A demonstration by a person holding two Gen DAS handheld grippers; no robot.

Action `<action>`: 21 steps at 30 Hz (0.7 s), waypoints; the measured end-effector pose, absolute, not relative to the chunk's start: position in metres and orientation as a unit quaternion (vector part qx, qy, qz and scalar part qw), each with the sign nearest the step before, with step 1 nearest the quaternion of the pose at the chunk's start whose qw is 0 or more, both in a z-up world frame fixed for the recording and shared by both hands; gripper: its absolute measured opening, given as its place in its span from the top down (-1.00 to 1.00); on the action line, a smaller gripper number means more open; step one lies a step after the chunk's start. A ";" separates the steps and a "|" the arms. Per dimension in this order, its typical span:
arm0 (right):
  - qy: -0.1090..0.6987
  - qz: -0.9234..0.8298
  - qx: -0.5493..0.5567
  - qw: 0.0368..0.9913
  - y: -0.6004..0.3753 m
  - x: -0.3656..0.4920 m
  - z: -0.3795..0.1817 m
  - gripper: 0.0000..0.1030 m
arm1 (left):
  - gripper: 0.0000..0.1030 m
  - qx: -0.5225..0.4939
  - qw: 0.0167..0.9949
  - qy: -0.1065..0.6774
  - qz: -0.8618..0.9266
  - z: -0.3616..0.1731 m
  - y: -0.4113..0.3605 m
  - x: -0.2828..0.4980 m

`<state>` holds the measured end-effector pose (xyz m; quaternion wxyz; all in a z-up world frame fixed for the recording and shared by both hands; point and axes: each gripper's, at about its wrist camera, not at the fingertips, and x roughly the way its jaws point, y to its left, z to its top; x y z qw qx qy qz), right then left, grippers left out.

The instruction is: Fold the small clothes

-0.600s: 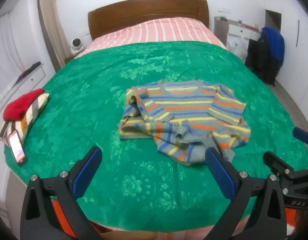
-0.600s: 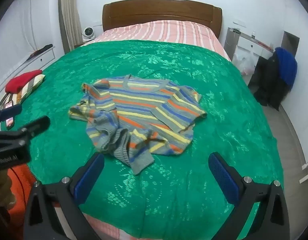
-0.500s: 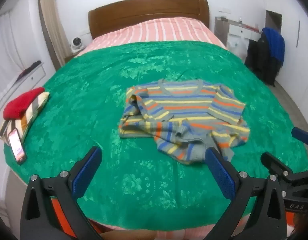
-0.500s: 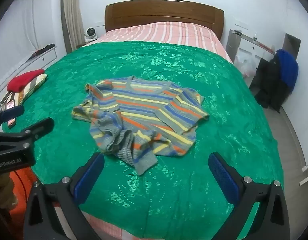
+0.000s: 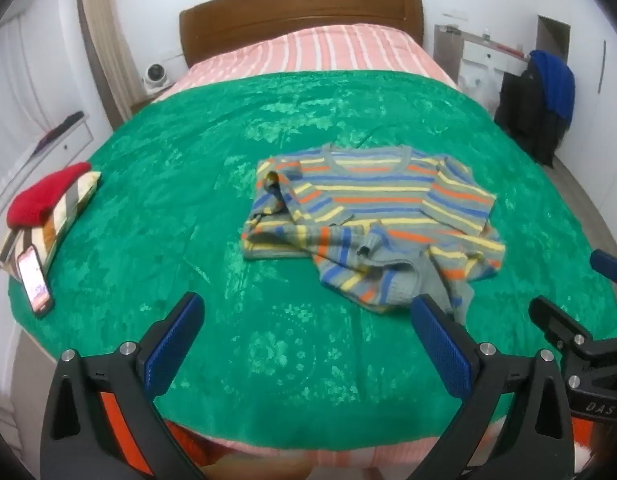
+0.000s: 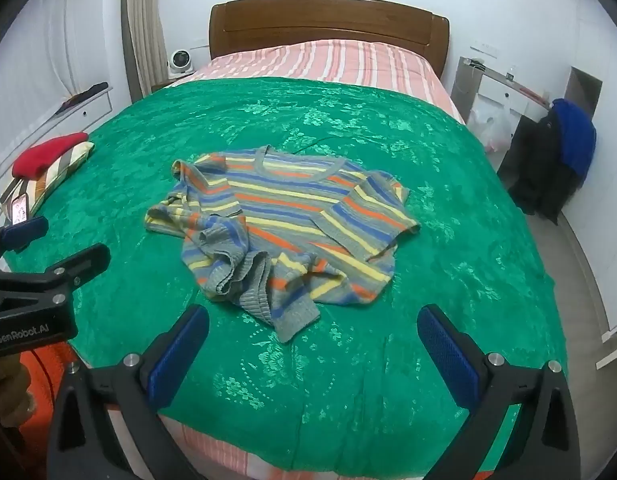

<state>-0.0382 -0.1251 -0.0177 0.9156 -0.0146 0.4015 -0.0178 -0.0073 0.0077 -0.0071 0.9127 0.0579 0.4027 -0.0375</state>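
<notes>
A small striped sweater, grey with blue, yellow and orange bands, lies crumpled on the green blanket in the middle of the bed. Its collar points toward the headboard; its lower part and sleeves are bunched toward me. My left gripper hovers open above the blanket's near edge, short of the sweater's hem, nothing between its blue pads. My right gripper is open too, just short of the bunched hem, empty. Each gripper shows at the edge of the other's view.
A folded stack with a red garment on top and a phone lie at the bed's left edge. A wooden headboard stands at the far end. Dark and blue clothes hang at the right, by a white desk.
Both grippers have drifted slightly forward toward the sweater; it sits a little lower and nearer in both views. The jaws have stayed wide.
</notes>
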 end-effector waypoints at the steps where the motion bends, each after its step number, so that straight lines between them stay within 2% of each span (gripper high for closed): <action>1: 0.403 -0.019 -0.013 0.915 -0.126 -0.039 -0.017 -0.99 | -1.00 0.058 0.913 0.403 -0.038 -0.007 0.007 -0.008; 21: 0.401 -0.029 -0.025 0.915 -0.127 -0.047 -0.009 -0.99 | -1.00 0.062 0.913 0.401 -0.043 -0.004 0.004 -0.015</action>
